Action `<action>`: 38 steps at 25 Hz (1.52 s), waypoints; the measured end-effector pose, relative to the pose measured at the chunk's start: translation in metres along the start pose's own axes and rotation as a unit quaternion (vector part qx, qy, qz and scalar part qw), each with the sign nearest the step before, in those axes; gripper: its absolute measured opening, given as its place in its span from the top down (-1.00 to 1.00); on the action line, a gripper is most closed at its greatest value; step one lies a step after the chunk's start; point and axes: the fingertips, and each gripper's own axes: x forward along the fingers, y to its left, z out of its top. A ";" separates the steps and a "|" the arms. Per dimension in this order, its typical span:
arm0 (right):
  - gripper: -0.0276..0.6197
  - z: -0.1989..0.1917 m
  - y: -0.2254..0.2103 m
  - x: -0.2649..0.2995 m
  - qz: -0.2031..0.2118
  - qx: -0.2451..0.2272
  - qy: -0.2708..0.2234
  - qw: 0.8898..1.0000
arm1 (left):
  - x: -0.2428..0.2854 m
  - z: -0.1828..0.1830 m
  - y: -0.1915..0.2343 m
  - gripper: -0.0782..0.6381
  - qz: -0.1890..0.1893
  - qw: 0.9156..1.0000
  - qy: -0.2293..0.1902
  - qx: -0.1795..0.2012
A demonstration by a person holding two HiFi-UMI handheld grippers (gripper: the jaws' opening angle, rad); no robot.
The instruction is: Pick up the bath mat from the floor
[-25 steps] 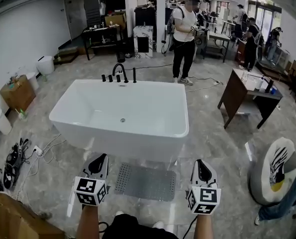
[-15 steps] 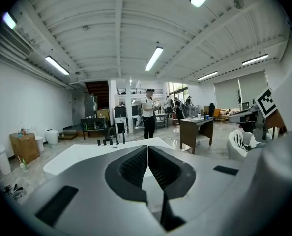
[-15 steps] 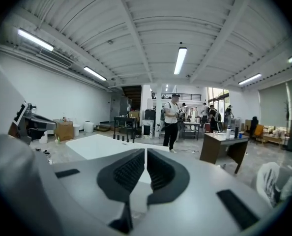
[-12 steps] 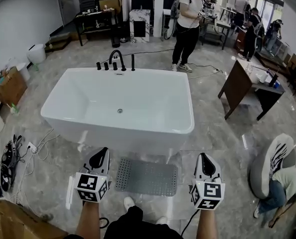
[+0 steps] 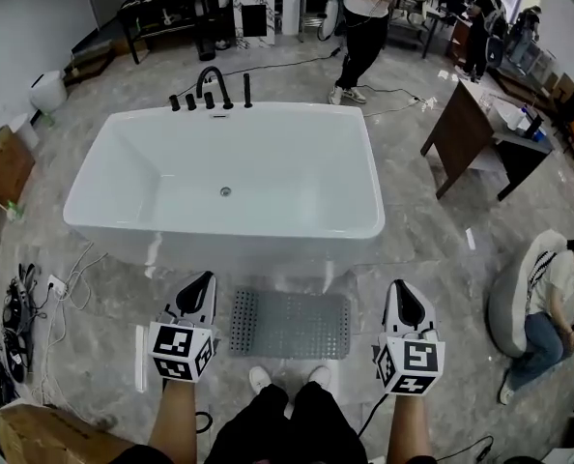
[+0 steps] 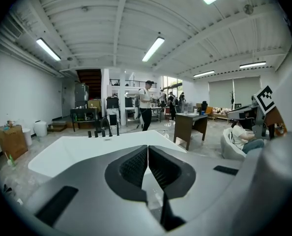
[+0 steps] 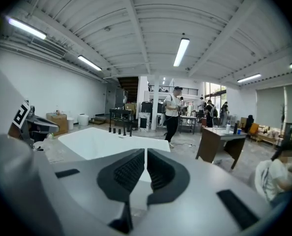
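A grey perforated bath mat [image 5: 289, 323] lies flat on the marble floor in front of the white bathtub [image 5: 224, 187], just beyond the person's white shoes. My left gripper [image 5: 202, 283] hovers left of the mat, shut and empty. My right gripper [image 5: 400, 290] hovers right of the mat, also shut with nothing between its pads. In the left gripper view my left gripper [image 6: 148, 154] points level over the bathtub [image 6: 87, 149]; the mat is hidden there. In the right gripper view my right gripper [image 7: 146, 160] also points level, and the mat is not seen.
Black taps [image 5: 210, 90] stand at the tub's far rim. Cables and gear [image 5: 21, 307] lie at the left, a cardboard box [image 5: 45, 438] at the lower left. A brown table [image 5: 480, 133] stands right. A seated person [image 5: 558, 303] is at the far right; another person [image 5: 359, 37] stands behind the tub.
The head view has tilted further down and moved closer to the tub. The mat now sits between both grippers, and the person's shoes have come into view. Both grippers stay shut.
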 end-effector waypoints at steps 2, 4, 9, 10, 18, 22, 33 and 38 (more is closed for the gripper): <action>0.84 -0.009 -0.005 0.011 0.006 0.002 0.009 1.000 | 0.010 -0.007 -0.001 0.75 0.002 1.000 0.012 -0.002; 0.84 -0.020 -0.012 0.021 0.012 0.003 0.019 1.000 | 0.019 -0.017 -0.004 0.75 0.003 1.000 0.024 -0.002; 0.84 -0.071 -0.031 0.052 0.023 0.005 0.055 0.998 | 0.043 -0.066 -0.007 0.75 0.014 0.998 0.064 -0.012; 0.84 -0.085 -0.035 0.057 0.027 0.004 0.064 0.998 | 0.049 -0.078 -0.007 0.75 0.016 0.997 0.073 -0.014; 0.84 -0.229 -0.044 0.112 0.044 -0.006 0.137 0.990 | 0.095 -0.211 -0.002 0.75 0.035 0.989 0.141 -0.017; 0.84 -0.307 -0.037 0.140 0.052 0.000 0.159 0.986 | 0.120 -0.293 0.003 0.75 0.035 0.985 0.166 -0.026; 0.77 -0.526 -0.027 0.215 0.051 0.003 0.213 0.976 | 0.196 -0.526 0.018 0.74 0.028 0.973 0.229 -0.029; 0.45 -0.625 -0.019 0.244 0.062 0.007 0.256 0.965 | 0.230 -0.619 0.023 0.41 0.016 0.964 0.264 -0.034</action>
